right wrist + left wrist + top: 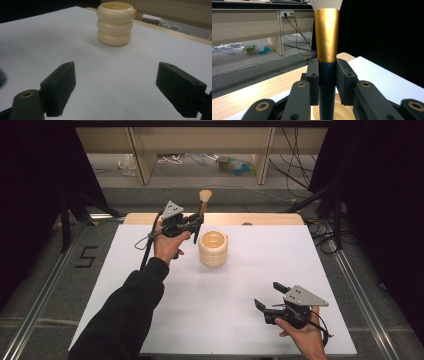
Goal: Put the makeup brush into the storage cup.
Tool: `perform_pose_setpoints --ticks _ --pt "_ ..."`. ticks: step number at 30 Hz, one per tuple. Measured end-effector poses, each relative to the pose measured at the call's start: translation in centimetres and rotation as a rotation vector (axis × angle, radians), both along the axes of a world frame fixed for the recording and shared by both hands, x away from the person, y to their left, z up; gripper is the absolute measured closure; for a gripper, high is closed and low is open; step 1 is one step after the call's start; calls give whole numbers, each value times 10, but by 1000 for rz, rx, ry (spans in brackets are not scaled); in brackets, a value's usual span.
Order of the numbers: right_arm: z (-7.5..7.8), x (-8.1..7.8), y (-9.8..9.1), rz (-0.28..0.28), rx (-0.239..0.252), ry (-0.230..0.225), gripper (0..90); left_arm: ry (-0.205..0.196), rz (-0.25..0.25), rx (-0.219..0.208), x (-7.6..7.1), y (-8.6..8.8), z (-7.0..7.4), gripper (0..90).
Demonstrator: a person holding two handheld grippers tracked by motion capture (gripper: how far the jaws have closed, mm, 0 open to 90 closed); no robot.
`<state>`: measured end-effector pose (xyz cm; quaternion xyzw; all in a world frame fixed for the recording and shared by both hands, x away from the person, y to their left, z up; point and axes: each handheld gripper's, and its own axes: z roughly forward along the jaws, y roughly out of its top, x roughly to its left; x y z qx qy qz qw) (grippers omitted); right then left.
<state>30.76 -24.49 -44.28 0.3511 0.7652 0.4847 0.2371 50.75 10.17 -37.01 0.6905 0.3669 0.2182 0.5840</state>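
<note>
- Clamping the brush [326, 62] upright in the left gripper [195, 226], just beside and above the cup [213, 249].
- Holding the right gripper [267, 296] wide apart, well away from both, near the table [210, 320] edge.

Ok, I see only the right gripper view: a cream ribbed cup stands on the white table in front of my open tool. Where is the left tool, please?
Observer: The left tool is just left of the cream ribbed cup, toward the far side of the white table.
Operator: Does it hold something?
Observer: Yes, it is shut on a make-up brush with a dark blue handle and a gold collar.
Operator: How does this brush stand?
Observer: Upright, with the pale bristles on top. The lower end of the handle is close to the cup's left rim; I cannot tell whether it is inside or outside.
</note>
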Motion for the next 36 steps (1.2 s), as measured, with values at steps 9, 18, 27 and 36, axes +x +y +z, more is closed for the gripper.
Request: perform_pose_setpoints --ticks 9,18,27,36 --pt "-2 2 1 7 33 -21 171 -8 -5 -9 5 -12 2 741" --pt "-1 1 1 0 14 -20 171 -3 7 -37 10 -19 0 741" --pt "-1 1 1 3 18 -19 171 3 9 -38 13 -26 -5 741" --pt "0 1 -1 0 3 -27 171 2 0 -44 15 -37 -5 741"
